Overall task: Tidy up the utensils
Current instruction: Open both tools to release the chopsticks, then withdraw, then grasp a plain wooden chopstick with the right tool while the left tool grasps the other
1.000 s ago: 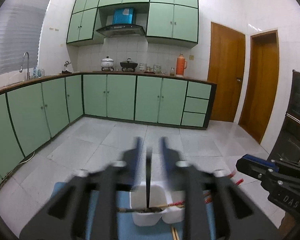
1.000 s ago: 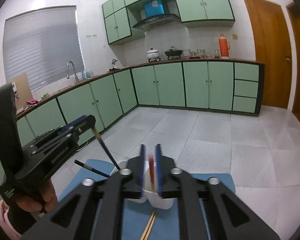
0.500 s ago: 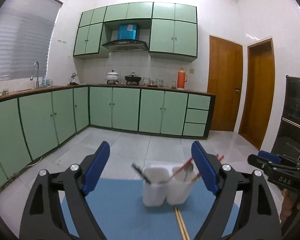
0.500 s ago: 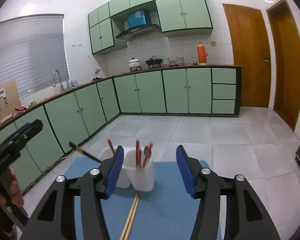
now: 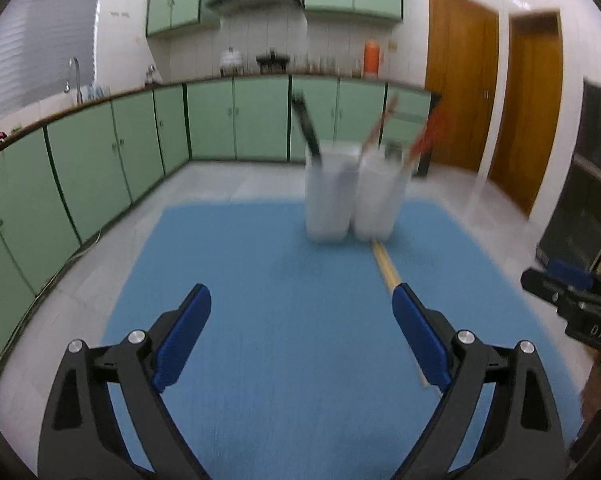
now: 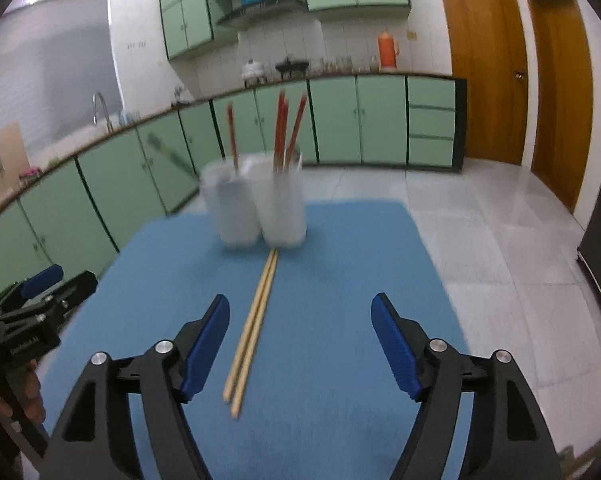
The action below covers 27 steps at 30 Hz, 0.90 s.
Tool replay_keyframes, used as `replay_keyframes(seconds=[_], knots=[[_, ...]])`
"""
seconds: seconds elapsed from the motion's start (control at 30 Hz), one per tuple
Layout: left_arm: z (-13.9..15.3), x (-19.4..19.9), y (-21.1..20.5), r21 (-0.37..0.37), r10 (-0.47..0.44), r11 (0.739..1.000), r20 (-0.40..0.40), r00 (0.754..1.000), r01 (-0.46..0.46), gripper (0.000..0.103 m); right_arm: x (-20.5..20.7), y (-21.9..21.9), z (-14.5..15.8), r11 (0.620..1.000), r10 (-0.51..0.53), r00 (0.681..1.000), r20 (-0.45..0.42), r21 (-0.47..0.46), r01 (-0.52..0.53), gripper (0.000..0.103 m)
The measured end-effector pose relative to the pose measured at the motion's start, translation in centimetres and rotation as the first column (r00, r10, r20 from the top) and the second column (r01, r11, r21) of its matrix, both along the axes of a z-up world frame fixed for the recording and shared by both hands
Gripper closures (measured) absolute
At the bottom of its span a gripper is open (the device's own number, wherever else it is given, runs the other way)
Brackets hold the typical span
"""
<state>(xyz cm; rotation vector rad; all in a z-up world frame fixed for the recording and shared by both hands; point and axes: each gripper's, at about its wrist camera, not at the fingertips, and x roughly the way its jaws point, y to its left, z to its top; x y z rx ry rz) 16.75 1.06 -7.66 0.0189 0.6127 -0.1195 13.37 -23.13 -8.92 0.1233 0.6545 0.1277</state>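
A white two-cup utensil holder (image 5: 352,194) stands at the far side of a blue mat (image 5: 284,300); it also shows in the right wrist view (image 6: 256,204). A dark utensil (image 5: 306,128) leans in its left cup and red chopsticks (image 6: 286,130) stand in it. A pair of wooden chopsticks (image 6: 254,326) lies on the mat in front of the holder. My left gripper (image 5: 300,332) is open and empty above the mat. My right gripper (image 6: 300,344) is open and empty, the wooden chopsticks just left of its centre.
Green floor cabinets (image 5: 100,160) run along the left and back under a counter with a sink tap (image 5: 73,76). Two wooden doors (image 6: 520,76) stand at the right. A dark appliance (image 5: 580,184) stands at the far right. Tiled floor surrounds the mat.
Both grippers went from shut on utensils over the holder to open and empty. They have pulled back and down toward me, so the holder now stands farther off.
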Motion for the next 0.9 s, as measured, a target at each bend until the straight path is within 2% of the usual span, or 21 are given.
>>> replay_keyframes(seconds=[0.13,0.27,0.5,0.77,0.9], knots=[[-3.1,-1.5,1.2,0.036,0.012,0.999,-0.085,0.996,-0.009,0.014,-1.3,1.3,-2.7,0.999,0.025,0.998,-0.052,-0.021,-0.026,0.031],[-4.7,-2.6,2.1,0.055,0.027,0.998,-0.123,0.992,-0.021,0.014,-2.1,2.7,-4.3,0.998,0.049,0.995,-0.084,-0.045,-0.053,0.032],[-6.2,-3.7,2.6,0.061,0.047,0.997,-0.156,0.987,-0.038,0.014,-2.6,4.1,-6.3,0.997,0.069,0.992,-0.106,-0.039,-0.073,0.051],[-7.0,-3.6,2.3,0.066,0.049,0.997,-0.178,0.983,-0.038,0.014,-2.0,5.2,-7.5,0.995,0.077,0.986,-0.147,-0.051,-0.085,0.066],[-7.0,-3.2,2.4,0.067,0.05,0.997,-0.184,0.982,-0.038,0.014,-1.3,5.5,-8.0,0.996,0.067,0.984,-0.167,-0.049,-0.077,0.071]])
